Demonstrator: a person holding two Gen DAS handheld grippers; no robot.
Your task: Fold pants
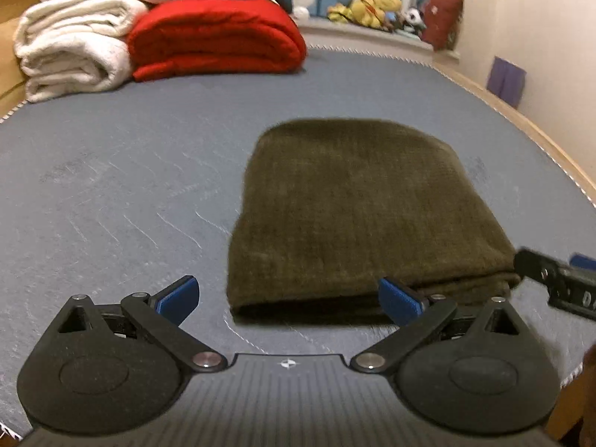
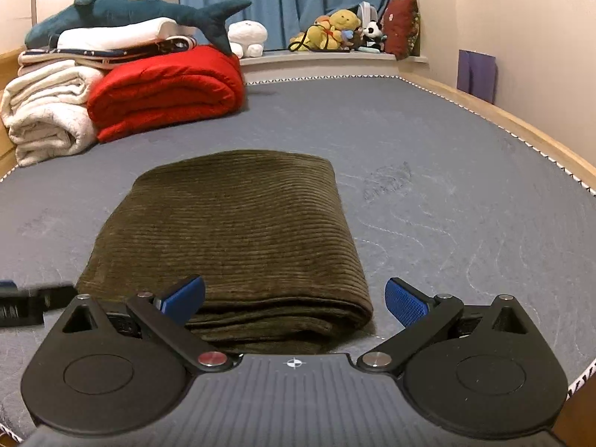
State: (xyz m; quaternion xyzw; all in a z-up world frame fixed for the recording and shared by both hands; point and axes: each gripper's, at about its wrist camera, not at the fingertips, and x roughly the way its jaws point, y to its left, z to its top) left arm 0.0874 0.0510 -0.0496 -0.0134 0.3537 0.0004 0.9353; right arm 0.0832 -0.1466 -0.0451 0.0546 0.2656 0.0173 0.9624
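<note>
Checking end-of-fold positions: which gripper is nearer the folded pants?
Right. The right gripper is open directly over the near edge of the folded pants. The left gripper, also open, sits at their near-left corner, mostly over bare mattress.

Both wrist views low, near, sharing pants (image 1: 357,216).

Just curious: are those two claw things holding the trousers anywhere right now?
Nothing is held. Both the left gripper and right gripper have jaws open beside the folded pants.

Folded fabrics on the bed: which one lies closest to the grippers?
The olive-brown corduroy pants, alone mid-bed; red blanket and white blanket sit far back.
</note>
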